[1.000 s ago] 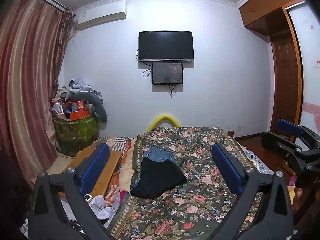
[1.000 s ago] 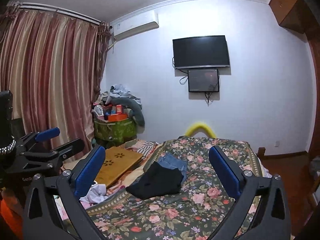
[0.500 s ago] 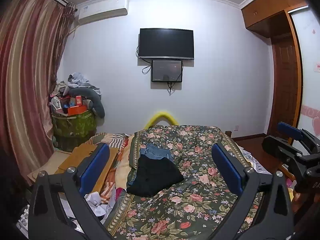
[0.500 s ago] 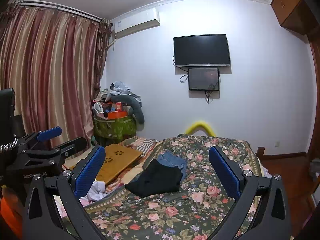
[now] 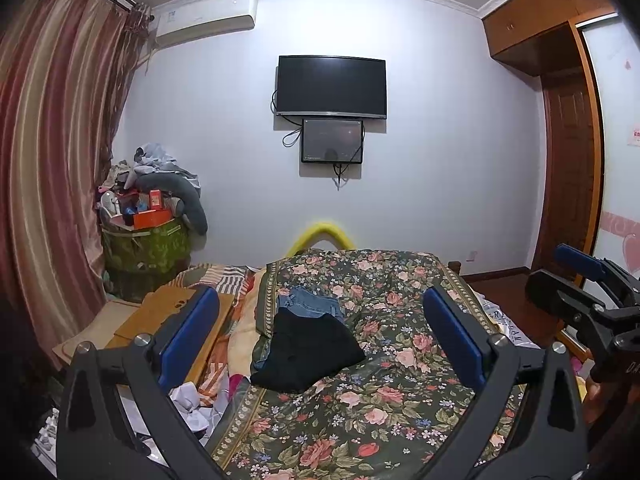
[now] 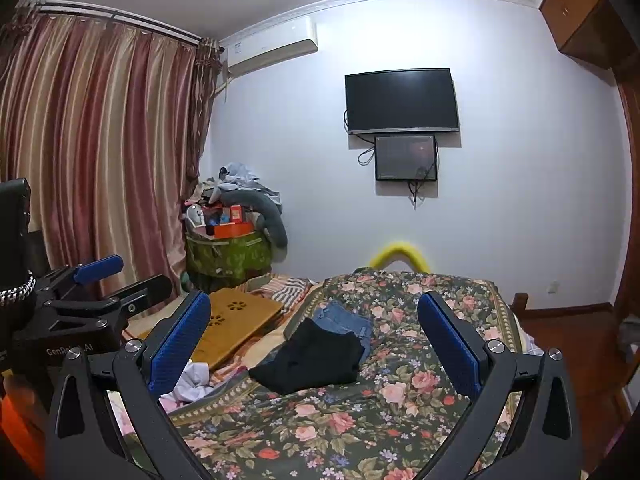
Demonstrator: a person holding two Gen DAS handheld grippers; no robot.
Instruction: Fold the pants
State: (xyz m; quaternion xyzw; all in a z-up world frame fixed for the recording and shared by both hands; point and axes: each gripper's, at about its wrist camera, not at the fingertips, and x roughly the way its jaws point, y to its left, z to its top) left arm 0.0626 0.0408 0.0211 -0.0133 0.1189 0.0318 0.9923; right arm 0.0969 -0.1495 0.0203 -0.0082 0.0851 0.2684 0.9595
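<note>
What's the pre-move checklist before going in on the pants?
1. Left tool open and empty: ok, fingers wide apart, nothing between them.
2. Right tool open and empty: ok.
3. Black pants in view of both cameras: ok, lying on the floral bedspread.
4. Black pants free on top: ok, they overlap the blue jeans behind them.
5. Waistband and leg ends located: cannot tell, the fabric is bunched and dark.
6. Tools touching the cloth: not ok, both are held back from it.
</note>
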